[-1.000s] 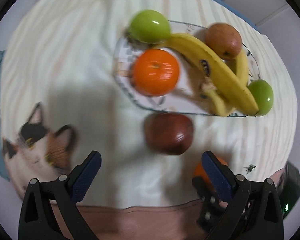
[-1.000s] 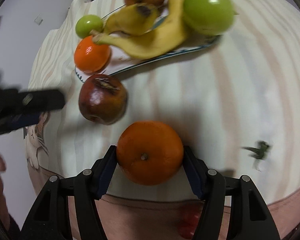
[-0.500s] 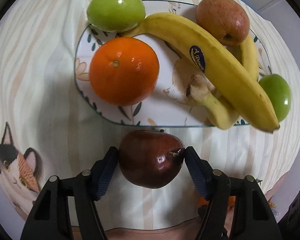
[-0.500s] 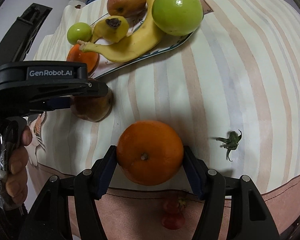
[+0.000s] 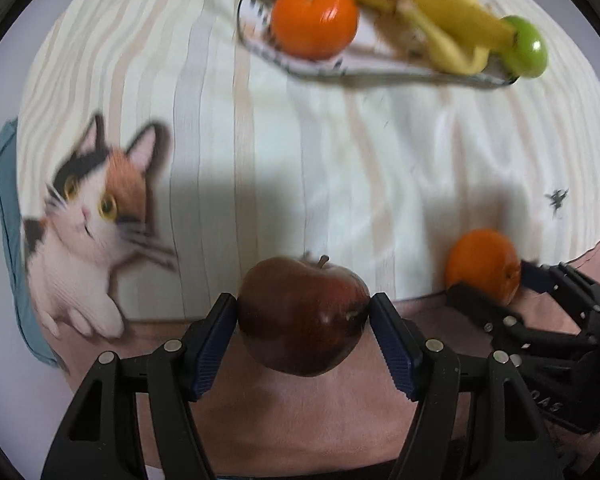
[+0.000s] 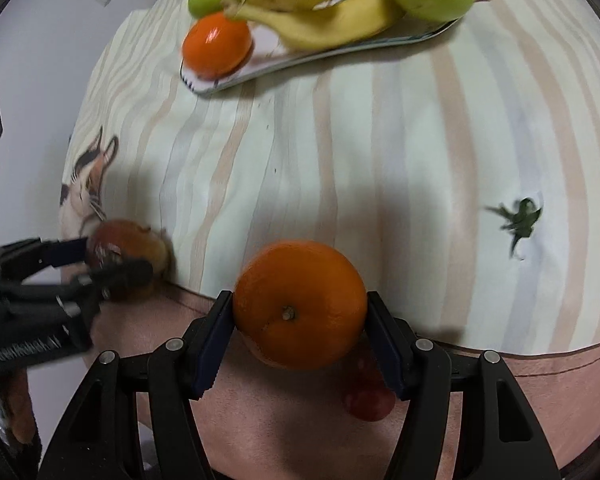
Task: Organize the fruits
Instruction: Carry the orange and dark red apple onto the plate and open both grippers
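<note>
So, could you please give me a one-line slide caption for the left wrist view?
Left gripper clamps a dark red apple above the striped cloth; the fruit plate lies beyond.

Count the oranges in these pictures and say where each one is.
2. One orange is clamped in the right gripper near the cloth's front edge. The other orange sits on the plate beside the bananas. More could be hidden behind the piled fruit.

Both tools are made of black plastic. The left gripper [image 5: 303, 322] has two fingers with triangular cut-outs, and each finger carries round silver screws. The pads [image 5: 214, 350] on the inside of the jaws are dark blue with fine ribs. The right gripper [image 6: 300, 322] looks the same. From the right wrist view, the left tool shows blurred white lettering on its side.
</note>
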### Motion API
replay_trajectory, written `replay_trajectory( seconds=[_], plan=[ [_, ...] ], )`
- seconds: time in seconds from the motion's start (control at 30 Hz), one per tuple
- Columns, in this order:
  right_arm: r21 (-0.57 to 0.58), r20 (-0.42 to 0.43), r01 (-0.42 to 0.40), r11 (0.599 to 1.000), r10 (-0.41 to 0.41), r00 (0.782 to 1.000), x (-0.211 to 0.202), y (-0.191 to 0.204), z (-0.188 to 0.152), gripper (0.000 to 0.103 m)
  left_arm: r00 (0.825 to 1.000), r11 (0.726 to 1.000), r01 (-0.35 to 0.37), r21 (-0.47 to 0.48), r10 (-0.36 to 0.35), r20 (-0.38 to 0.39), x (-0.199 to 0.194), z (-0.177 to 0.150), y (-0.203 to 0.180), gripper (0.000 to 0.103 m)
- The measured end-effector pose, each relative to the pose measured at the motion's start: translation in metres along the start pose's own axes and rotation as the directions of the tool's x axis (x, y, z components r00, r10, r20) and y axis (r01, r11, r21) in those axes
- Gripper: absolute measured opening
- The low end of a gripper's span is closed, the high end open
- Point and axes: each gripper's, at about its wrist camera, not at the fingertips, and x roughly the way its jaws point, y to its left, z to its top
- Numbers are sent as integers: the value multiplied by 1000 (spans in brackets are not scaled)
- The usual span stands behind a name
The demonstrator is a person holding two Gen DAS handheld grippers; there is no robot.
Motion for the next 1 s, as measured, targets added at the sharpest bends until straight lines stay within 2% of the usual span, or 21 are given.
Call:
replay_trajectory(
  seconds=[0.2, 0.4, 0.5, 0.6, 0.7, 0.83, 1.0],
  plan=[
    [-18, -16, 22, 1000, -23, 1000, 7, 2, 2, 67, 999, 997, 40, -63, -39, 28, 6, 4, 14, 67],
    [-14, -11, 16, 1000, -16, 1000, 4, 3, 0, 67, 998, 997, 46, -58, -44, 34, 0, 24, 23, 66],
    [-11, 8, 6, 1000, -6, 1000, -4, 4, 1, 67, 998, 997, 56, -62, -54, 41, -17, 39, 22, 66],
    [-3, 34, -15, 1000, 15, 999, -19, 4, 6, 67, 994, 992, 99, -80, -94, 56, -37, 46, 21, 66],
    [-9, 71, -33, 999, 34, 997, -37, 6, 14, 67, 983, 982, 168, -92, -160, 86, -60, 58, 22, 66],
    [-16, 116, -59, 998, 61, 991, -65, 6, 28, 67, 960, 963, 253, -88, -239, 146, -99, 88, 19, 66],
    [-16, 178, -76, 997, 77, 981, -99, 6, 60, 67, 943, 960, 276, -43, -262, 207, -131, 127, 9, 66]
  ],
)
